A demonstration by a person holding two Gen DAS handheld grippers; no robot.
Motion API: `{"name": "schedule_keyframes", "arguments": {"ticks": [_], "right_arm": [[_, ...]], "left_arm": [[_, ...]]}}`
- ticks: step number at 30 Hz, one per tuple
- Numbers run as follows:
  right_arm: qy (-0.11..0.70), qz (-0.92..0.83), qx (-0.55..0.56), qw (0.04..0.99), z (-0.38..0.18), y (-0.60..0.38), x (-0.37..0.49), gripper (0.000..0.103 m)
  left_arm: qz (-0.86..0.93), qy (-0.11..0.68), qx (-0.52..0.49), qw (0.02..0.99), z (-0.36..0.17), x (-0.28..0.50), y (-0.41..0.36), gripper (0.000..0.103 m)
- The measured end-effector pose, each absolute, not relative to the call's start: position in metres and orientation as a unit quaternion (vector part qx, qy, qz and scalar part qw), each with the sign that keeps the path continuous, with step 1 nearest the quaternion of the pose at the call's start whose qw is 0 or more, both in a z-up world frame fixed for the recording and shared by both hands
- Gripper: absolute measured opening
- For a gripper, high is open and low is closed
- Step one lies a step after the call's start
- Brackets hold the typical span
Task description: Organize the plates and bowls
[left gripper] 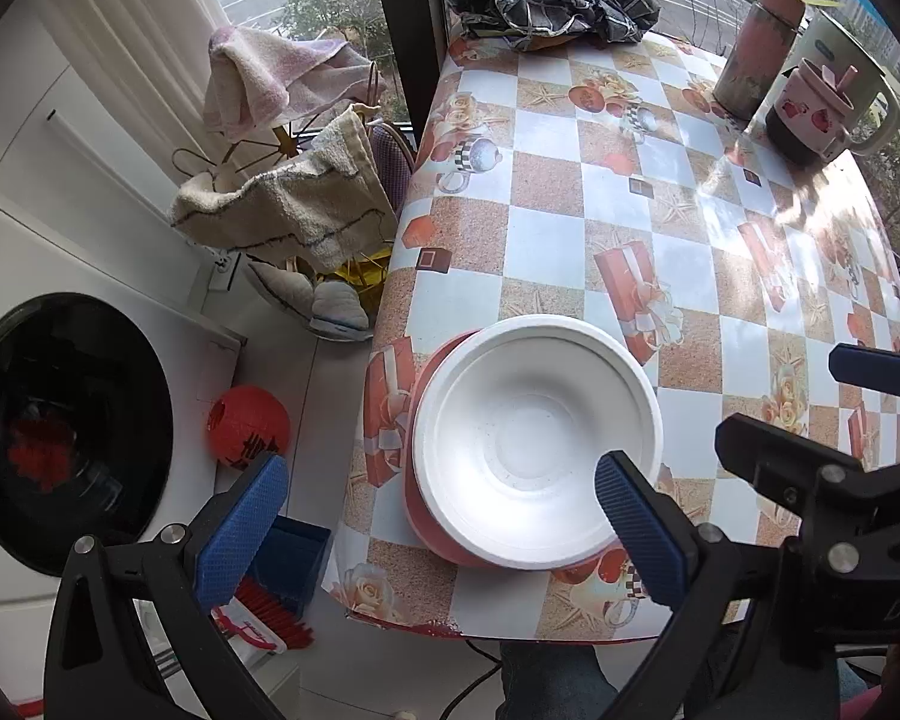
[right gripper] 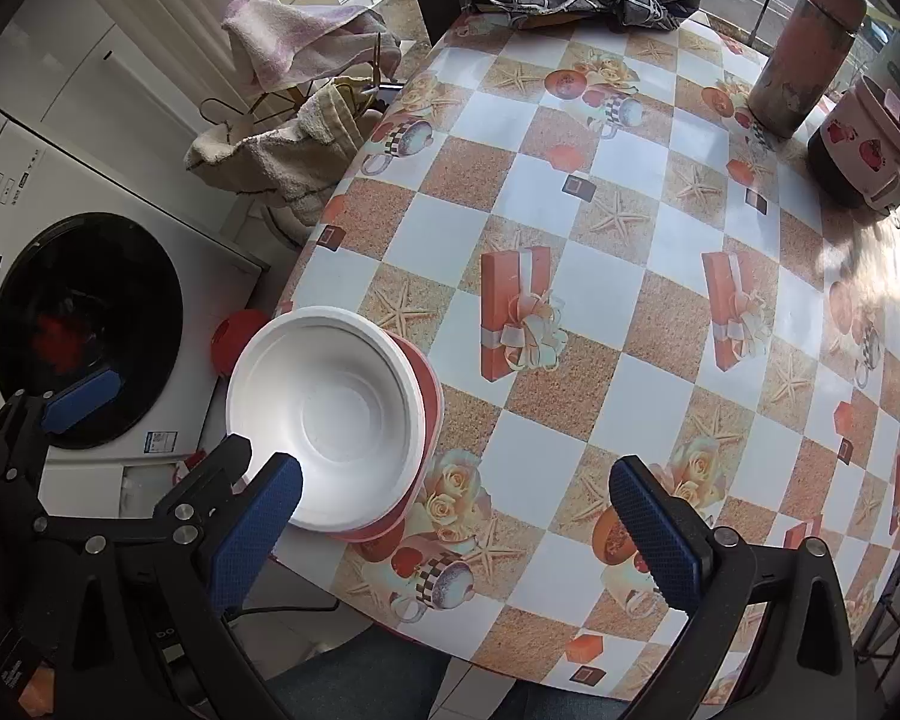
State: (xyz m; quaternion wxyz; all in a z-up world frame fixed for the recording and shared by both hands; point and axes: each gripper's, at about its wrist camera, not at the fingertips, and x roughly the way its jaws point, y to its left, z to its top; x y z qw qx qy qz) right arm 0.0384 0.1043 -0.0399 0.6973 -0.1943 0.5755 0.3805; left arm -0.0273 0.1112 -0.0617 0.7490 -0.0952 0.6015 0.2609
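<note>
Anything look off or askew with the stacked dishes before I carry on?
Yes. The white bowl sits off-centre on the red plate, so the plate shows only along one side. The stack is close to the table corner nearest the washing machine. Nothing looks spilled or broken.

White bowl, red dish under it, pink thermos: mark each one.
white bowl (left gripper: 525, 438), left wrist view, on the flat inner bottom.
red dish (right gripper: 432, 396), right wrist view, on the rim showing past the bowl's right edge.
pink thermos (left gripper: 753, 54), left wrist view, on the middle of its body.
</note>
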Motion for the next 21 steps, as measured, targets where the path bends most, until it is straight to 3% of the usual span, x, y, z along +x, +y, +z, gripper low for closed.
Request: {"name": "schedule_keyframes", "arguments": {"ticks": [18, 21], "right_arm": [[0.582, 0.388, -0.178, 0.693, -0.04, 0.101, 0.043, 0.103], [0.589, 0.389, -0.17, 0.688, -0.043, 0.096, 0.049, 0.103]], "left_arm": [[0.298, 0.615, -0.063, 0.728, -0.065, -0.024, 0.114, 0.102], [0.304, 0.589, -0.062, 0.746, -0.06, -0.027, 0.113, 0.102]]}}
